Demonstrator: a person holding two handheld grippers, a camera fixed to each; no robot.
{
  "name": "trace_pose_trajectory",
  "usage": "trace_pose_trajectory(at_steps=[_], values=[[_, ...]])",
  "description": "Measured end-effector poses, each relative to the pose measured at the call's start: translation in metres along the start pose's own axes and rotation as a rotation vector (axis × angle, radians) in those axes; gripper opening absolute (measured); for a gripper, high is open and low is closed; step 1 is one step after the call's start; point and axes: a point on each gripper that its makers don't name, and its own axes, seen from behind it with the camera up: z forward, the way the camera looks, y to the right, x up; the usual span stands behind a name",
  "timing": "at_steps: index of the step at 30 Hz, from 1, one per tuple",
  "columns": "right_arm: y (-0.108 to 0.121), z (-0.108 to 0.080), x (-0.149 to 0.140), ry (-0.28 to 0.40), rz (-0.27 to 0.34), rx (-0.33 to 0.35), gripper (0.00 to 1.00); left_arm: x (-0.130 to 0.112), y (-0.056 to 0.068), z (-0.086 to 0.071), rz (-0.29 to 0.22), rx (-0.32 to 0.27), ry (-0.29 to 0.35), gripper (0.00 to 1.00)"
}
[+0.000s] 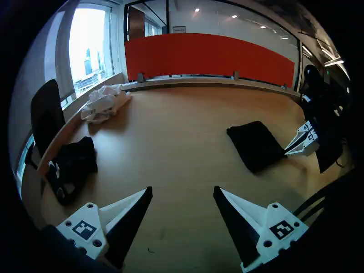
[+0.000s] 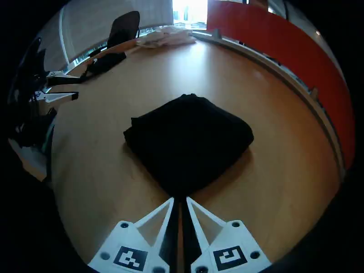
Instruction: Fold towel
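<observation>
A black towel (image 1: 255, 143) (image 2: 189, 136) lies folded into a thick square on the wooden table (image 1: 182, 127). In the right gripper view my right gripper (image 2: 180, 200) has its fingers pressed almost together at the towel's near corner, with the black cloth reaching right into the tips. The left gripper view shows that same right gripper (image 1: 286, 154) at the towel's right corner. My left gripper (image 1: 182, 191) hovers open over bare table, well short of the towel, nothing between its fingers. It also appears far left as the left gripper (image 2: 81, 86).
A crumpled white cloth (image 1: 103, 102) (image 2: 166, 37) lies at the table's far corner by the window. A black bundle (image 1: 75, 164) (image 2: 107, 61) sits at the left edge near a dark chair (image 1: 45, 113). A red partition (image 1: 209, 54) backs the table.
</observation>
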Motion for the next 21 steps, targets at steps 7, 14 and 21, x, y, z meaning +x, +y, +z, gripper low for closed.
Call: trace_pose_trajectory(at_steps=[7, 14, 21], values=[[-0.001, -0.008, 0.012, 0.02, 0.003, -0.003, 0.03, 0.0, 0.0, 0.0, -0.009, -0.005, 0.002, 1.0], [0.001, -0.02, 0.033, 0.037, -0.02, -0.001, 0.03, 0.003, -0.004, -0.001, -0.01, 0.001, 0.011, 1.0], [0.011, -0.038, 0.066, 0.068, -0.055, -0.03, 0.03, 0.007, -0.004, -0.001, -0.009, -0.005, 0.017, 1.0]])
